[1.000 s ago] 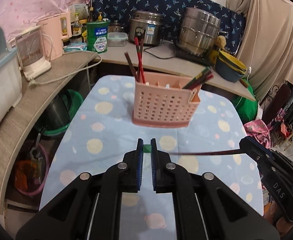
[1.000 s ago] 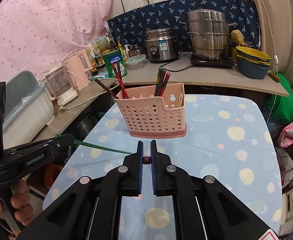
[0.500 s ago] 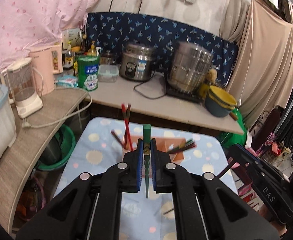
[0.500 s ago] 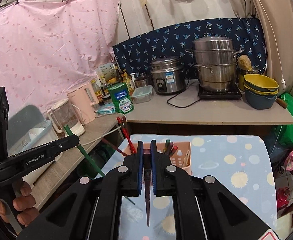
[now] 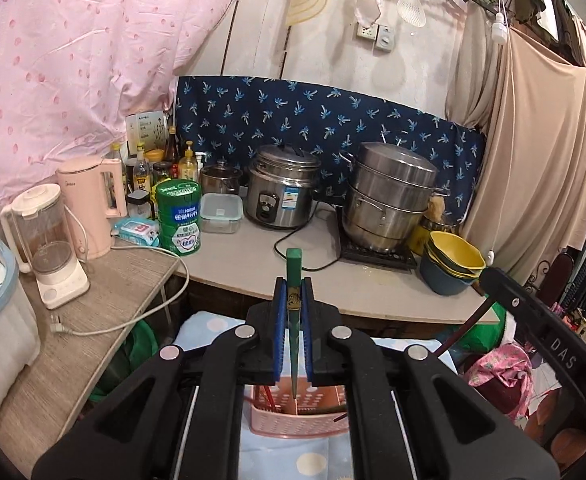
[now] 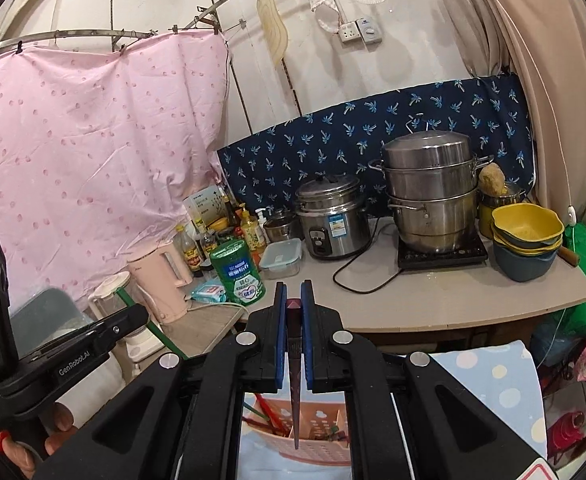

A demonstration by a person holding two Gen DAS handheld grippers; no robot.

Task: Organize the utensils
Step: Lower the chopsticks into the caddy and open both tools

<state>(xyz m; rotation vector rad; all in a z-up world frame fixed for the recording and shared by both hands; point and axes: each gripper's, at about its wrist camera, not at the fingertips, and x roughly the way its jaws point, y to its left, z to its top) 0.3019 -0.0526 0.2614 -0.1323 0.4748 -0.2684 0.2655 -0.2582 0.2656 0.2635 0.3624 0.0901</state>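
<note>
My left gripper [image 5: 293,286] is shut on a green chopstick [image 5: 294,276] held upright, its tip pointing down over the pink perforated basket [image 5: 297,418]. My right gripper [image 6: 293,292] is shut on a dark red chopstick [image 6: 294,344], also upright, its tip above the basket [image 6: 317,436]. The basket holds several red and green chopsticks and stands on the blue dotted tablecloth [image 6: 493,376]. The left gripper shows at the left of the right wrist view [image 6: 133,314], the right gripper at the right of the left wrist view [image 5: 489,276].
Behind the table runs a counter [image 5: 261,264] with a rice cooker [image 5: 281,196], a steel steamer pot [image 5: 389,196], stacked bowls [image 5: 453,264], a green tin [image 5: 179,216], a pink kettle [image 5: 93,188], a blender [image 5: 49,240] and bottles. A pink curtain hangs at left.
Both grippers have risen and tilted from level to pointing steeply down, turning the chopsticks from lying across the table to upright above the basket.
</note>
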